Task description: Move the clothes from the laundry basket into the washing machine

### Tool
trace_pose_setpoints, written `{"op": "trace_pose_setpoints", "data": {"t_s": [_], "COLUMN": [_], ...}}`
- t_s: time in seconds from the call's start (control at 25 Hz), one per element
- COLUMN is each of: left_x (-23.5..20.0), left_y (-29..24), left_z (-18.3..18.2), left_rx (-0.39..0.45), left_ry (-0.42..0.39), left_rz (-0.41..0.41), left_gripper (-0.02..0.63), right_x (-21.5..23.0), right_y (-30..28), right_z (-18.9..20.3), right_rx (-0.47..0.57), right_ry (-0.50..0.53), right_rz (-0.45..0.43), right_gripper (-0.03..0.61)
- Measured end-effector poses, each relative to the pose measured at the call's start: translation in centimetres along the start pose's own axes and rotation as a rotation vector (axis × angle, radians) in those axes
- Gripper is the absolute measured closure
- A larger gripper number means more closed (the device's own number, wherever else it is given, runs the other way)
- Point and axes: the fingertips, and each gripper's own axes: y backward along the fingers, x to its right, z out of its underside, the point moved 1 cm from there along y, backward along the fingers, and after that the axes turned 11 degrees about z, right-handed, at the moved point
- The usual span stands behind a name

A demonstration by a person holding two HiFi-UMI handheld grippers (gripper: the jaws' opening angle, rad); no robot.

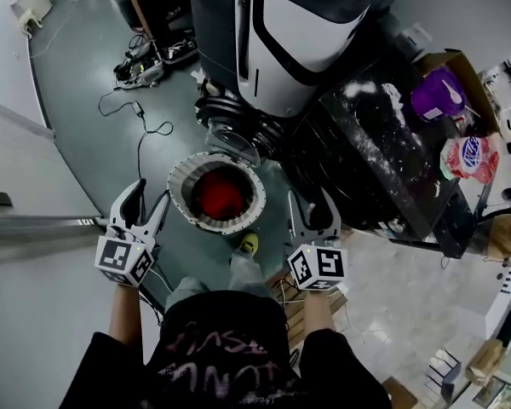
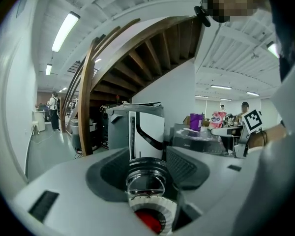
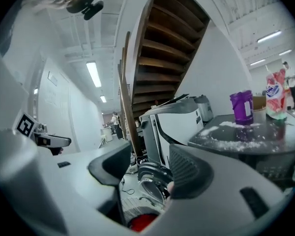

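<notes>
1. Red fabric (image 1: 219, 196), bunched and soft-looking, lies at the bottom of the round white ribbed laundry basket (image 1: 184, 196), which stands on the floor at the centre of the head view.
2. The white and dark grey front-loading washing machine (image 1: 294, 32) fills the upper centre. Its round glass door (image 1: 232, 135) appears to be swung open, just above the basket's rim.
3. My left gripper (image 1: 146, 201) hangs just left of the basket. Its fingers (image 2: 108, 173) are spread with nothing between them; only the door and the basket show through the gap.
4. My right gripper (image 1: 312, 203) hangs just right of the basket, between it and the black counter (image 1: 383, 156). Its fingers (image 3: 189, 173) are likewise spread and empty.
5. I judge the fabric to be light and limp and not fragile. It will drape and trail once lifted, and it could catch on the basket's wall or the door.
6. I would take it at a raised fold near the middle of the bunch, reaching in from above and pinching deep enough to catch several layers. The other gripper could then gather any hanging end.
</notes>
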Motion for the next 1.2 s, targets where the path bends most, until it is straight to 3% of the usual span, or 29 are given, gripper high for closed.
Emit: {"op": "trace_pose_setpoints", "data": {"t_s": [0.44, 0.88, 1.2], "left_x": [-1.4, -6.7, -9.3], "left_y": [-5.5, -7.4, -8.4], "left_z": [0.1, 1.8, 2.6], "left_rx": [-0.043, -0.073, -0.108], "left_ry": [0.016, 0.010, -0.012], "left_rz": [0.070, 0.187, 0.235], "left_gripper": [0.379, 0.379, 0.379], "right_x": [1.1, -1.7, -3.0], "right_y": [-3.5, -4.3, -6.5], "right_z": [1.8, 3.2, 4.6], "right_rx": [-0.085, -0.086, -0.120], "right_ry": [0.001, -0.046, 0.029], "right_rz": [-0.008, 0.092, 0.089], "right_gripper": [0.305, 0.302, 0.302]}}
